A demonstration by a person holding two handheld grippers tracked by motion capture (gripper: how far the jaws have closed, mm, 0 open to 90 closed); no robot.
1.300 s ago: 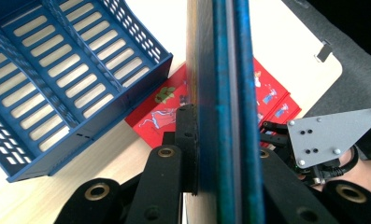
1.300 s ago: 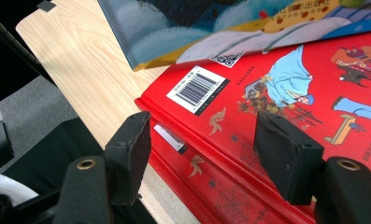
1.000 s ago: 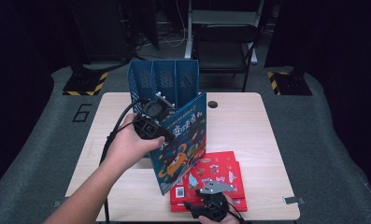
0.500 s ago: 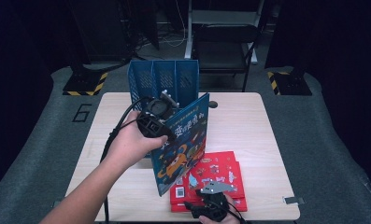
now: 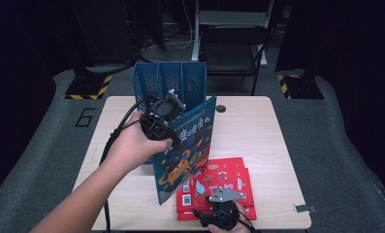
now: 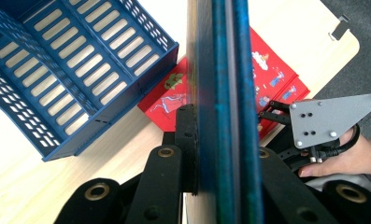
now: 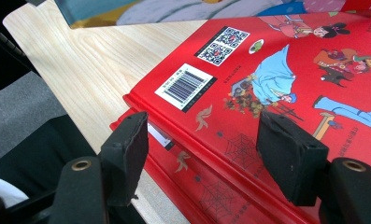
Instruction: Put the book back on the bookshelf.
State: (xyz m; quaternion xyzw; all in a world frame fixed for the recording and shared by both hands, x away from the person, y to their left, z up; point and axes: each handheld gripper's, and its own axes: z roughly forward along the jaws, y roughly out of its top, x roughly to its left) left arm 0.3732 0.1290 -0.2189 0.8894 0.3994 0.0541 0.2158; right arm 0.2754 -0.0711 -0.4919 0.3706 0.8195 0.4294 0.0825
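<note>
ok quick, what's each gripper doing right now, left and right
Left gripper: shut on the blue book, held upright on the table.
Right gripper: open, holding nothing, jaws spread at the edge of the red books.

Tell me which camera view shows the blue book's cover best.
The high view: the blue book stands upright in the left gripper, cover facing the camera. The left gripper view shows its edge, clamped between the jaws. The right gripper view shows a strip of its cover at the top.

The blue picture book (image 5: 187,148) stands upright on its lower edge on the table, tilted, just in front of the blue file rack (image 5: 169,85), beside stacked red books (image 5: 224,187).
</note>
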